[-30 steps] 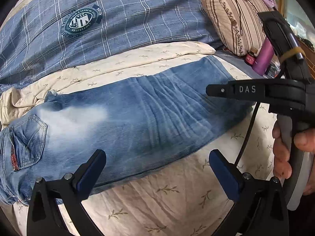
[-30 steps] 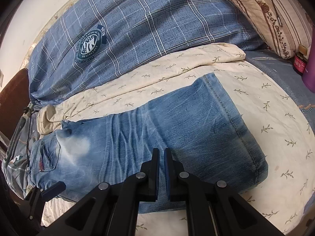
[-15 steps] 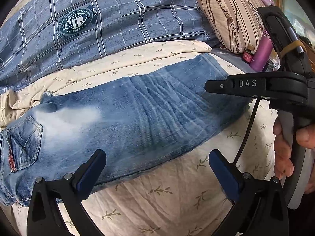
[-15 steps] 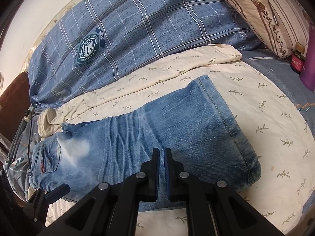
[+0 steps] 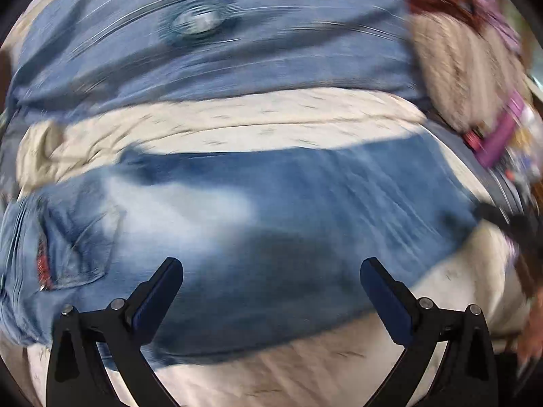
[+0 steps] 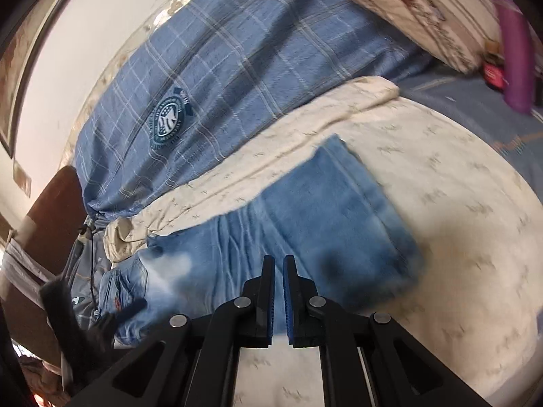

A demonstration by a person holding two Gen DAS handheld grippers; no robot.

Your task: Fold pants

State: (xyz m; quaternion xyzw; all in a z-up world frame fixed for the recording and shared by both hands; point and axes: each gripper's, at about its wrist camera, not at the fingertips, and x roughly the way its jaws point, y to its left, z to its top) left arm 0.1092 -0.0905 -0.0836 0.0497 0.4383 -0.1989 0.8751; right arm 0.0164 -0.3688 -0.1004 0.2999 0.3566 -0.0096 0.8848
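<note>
Left wrist view: folded jeans (image 5: 271,224) lie flat on a cream sheet (image 5: 288,366), both grippers above them and empty.

The left gripper (image 5: 271,291) has its jaws spread wide with nothing between them; its blue pads (image 5: 159,291) hang over the near edge of the jeans, waist and back pocket to the left, folded leg end to the right. In the right wrist view the right gripper (image 6: 275,291) has its jaws nearly together, only a thin gap left, gripping nothing, over the middle of the jeans' near edge. Beyond the jeans lies a blue plaid blanket (image 6: 220,78) with a round badge (image 6: 168,122). A striped pillow (image 6: 417,10) and a purple bottle (image 6: 516,44) sit far right. The left wrist view is blurred.
</note>
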